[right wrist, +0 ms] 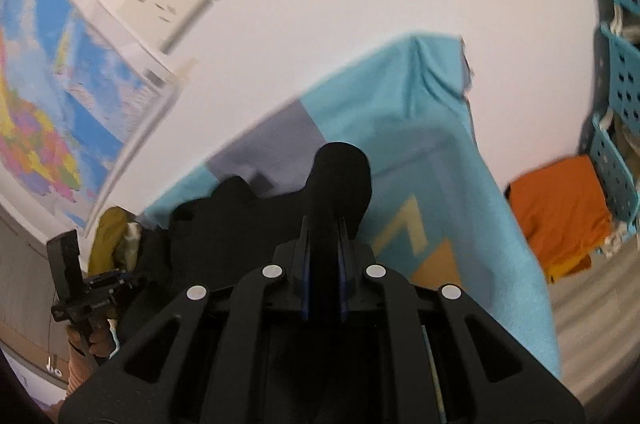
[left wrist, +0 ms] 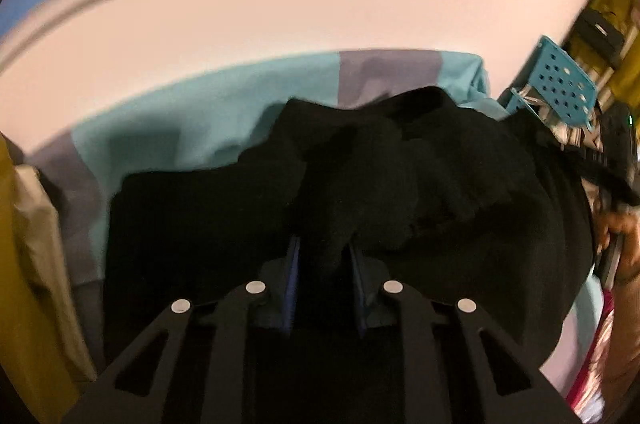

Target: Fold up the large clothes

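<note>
Both pinching for a lift: left gripper (left wrist: 322, 264) pressed onto a bunched ridge of black garment (left wrist: 400, 184), right gripper (right wrist: 323, 256) clamped on another fold. Beyond the tips, teal cloth (right wrist: 420, 144) spread as folding surface.

One black garment (left wrist: 360, 184) lies on one teal cloth (left wrist: 180, 112). Two tools show: the left tool (left wrist: 323, 256) and the right tool (right wrist: 323, 236). There are one orange cloth (right wrist: 560, 212), one map (right wrist: 48, 112) and several blue perforated baskets (right wrist: 624, 84).
</note>
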The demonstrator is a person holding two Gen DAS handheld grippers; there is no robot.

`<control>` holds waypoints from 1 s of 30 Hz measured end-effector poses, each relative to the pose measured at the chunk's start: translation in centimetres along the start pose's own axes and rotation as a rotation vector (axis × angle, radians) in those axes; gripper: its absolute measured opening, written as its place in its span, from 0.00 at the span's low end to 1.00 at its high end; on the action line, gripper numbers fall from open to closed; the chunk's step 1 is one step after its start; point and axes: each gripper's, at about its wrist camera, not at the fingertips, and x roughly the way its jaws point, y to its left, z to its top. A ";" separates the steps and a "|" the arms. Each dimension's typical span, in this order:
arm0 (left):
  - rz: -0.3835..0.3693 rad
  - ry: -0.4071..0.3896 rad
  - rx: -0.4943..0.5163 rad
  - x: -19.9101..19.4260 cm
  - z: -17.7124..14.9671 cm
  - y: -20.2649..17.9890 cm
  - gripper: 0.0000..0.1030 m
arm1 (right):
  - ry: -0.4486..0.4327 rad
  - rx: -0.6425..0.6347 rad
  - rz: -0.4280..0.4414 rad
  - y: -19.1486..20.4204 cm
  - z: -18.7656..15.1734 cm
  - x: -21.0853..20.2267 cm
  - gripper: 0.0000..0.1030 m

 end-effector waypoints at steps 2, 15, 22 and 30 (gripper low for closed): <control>0.030 -0.014 0.005 0.1 -0.1 -0.3 0.25 | -0.008 0.006 -0.017 -0.2 -0.3 -0.4 0.17; 0.210 -0.182 0.057 -6.2 -3.7 -1.4 0.69 | -0.194 -0.308 -0.046 6.9 -5.5 -9.1 0.58; 0.215 -0.185 0.072 -6.8 -5.6 -2.3 0.73 | -0.111 -0.490 -0.052 10.6 -9.2 -7.1 0.58; 0.222 -0.151 0.054 -5.5 -6.2 -1.9 0.73 | -0.029 -0.429 -0.071 8.0 -9.1 -2.4 0.42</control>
